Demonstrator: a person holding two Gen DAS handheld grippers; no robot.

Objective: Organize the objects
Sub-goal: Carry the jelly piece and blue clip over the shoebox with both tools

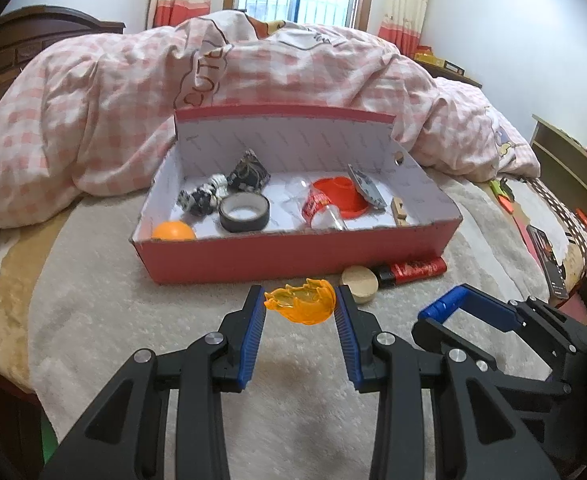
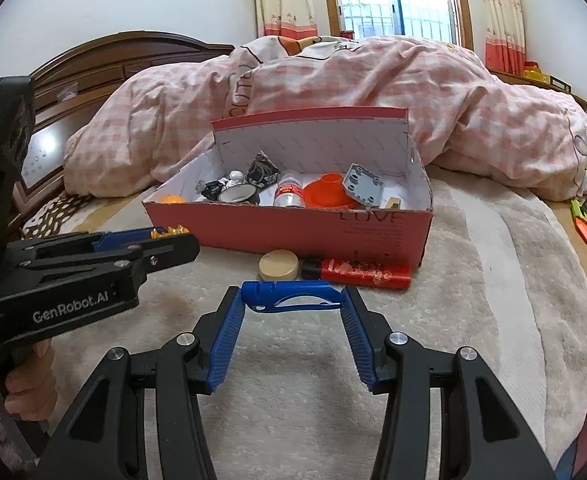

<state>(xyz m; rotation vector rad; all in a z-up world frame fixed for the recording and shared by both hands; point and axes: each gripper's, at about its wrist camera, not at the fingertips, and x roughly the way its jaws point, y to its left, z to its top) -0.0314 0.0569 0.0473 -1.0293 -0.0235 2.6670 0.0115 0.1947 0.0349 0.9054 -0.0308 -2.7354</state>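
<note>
Left wrist view shows the left gripper (image 1: pixel 300 307) clamped on an orange flame-shaped plastic piece (image 1: pixel 301 305), held above the fleece blanket (image 1: pixel 93 300) just near of the red cardboard box (image 1: pixel 293 256). Right wrist view shows the right gripper (image 2: pixel 293 300) closed on a blue plastic tool (image 2: pixel 291 297), with a round wooden lid (image 2: pixel 279 265) and red lighter (image 2: pixel 363 272) against the box front, whose "LOVE" print appears only here.
</note>
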